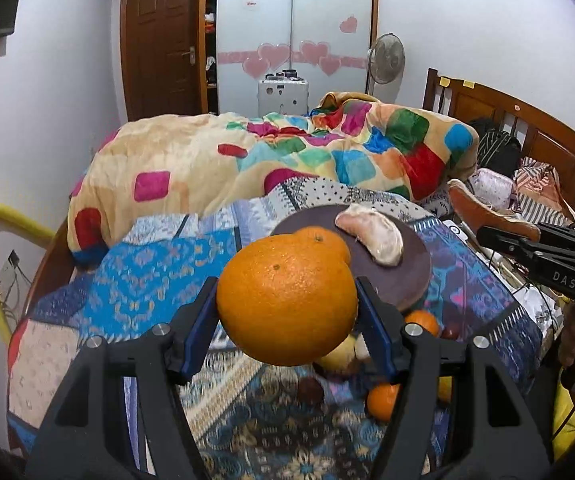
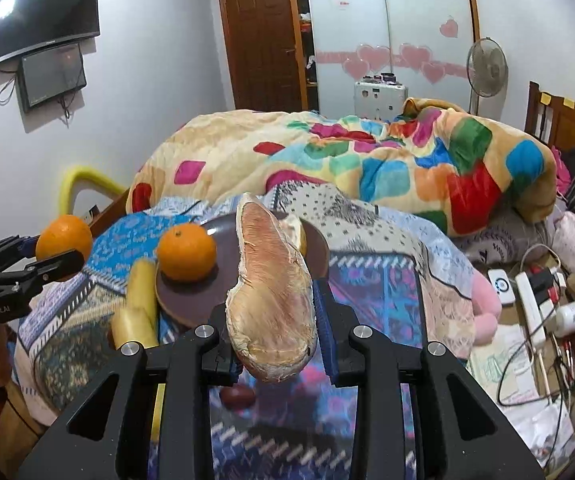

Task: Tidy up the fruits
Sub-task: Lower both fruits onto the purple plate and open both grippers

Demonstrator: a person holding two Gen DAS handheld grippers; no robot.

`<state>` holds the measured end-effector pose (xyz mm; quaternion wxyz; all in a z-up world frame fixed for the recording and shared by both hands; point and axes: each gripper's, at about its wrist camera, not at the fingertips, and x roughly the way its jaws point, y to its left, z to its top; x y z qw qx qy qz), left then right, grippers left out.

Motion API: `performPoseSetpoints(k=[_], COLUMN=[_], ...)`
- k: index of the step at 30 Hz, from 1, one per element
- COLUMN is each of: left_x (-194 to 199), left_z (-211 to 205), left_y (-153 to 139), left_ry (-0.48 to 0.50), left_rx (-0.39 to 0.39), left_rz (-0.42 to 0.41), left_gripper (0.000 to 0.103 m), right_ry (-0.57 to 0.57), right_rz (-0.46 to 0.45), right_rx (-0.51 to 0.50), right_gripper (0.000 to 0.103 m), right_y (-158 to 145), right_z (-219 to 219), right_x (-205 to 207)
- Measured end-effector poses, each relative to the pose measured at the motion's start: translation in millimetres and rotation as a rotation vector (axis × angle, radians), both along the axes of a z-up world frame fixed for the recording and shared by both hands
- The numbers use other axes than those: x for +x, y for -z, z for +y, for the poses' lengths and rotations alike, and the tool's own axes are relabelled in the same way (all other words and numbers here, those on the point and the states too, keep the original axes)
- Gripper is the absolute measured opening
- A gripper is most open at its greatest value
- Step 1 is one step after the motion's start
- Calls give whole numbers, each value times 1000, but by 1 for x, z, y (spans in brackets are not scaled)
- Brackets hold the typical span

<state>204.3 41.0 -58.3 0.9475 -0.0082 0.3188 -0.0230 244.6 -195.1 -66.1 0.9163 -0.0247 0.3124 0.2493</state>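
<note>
Bed (image 1: 155, 264), largest element, lay beneath both tools under a patterned, uneven cover; any fruit released onto it could have rolled. Brown plate (image 2: 191, 304), ahead of both tools, rested on this soft cover and already carried 1 small orange (image 2: 186, 252) and 1 pomelo segment (image 1: 371, 236); pressing down during placement could have tipped it. Left hand-held gripper (image 1: 287, 308) was closed around 1 large orange (image 1: 287, 296), held clear of the bed, short of the plate; the round skin between narrow pads could have slipped. Right hand-held gripper (image 2: 273, 320) clamped a peeled pomelo wedge (image 2: 271, 292) upright; its soft flesh could have torn or been crushed. Loose fruits (image 1: 383, 400) lay beneath the left tool, liable to be knocked.
</note>
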Motion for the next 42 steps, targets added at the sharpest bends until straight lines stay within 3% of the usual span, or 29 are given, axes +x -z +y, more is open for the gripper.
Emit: performPoseSetpoints(k=[11, 24, 33, 42], left_x=[66, 150, 179, 185], left_z=[-2, -6, -16, -21], left_y=[-2, 22, 47, 60], left_ry=[21, 35, 76, 87], left_rx=[39, 44, 44, 49], left_rz=[16, 128, 247, 290], left_gripper=[65, 65, 65, 66], right_ry=[-18, -21, -61, -99], right_rz=[20, 47, 70, 90], right_rx=[-44, -137, -201, -231], right_gripper=[28, 28, 28, 29], right_y=[9, 24, 36, 43], right_z=[34, 59, 74, 83], right_x=[47, 90, 101, 98])
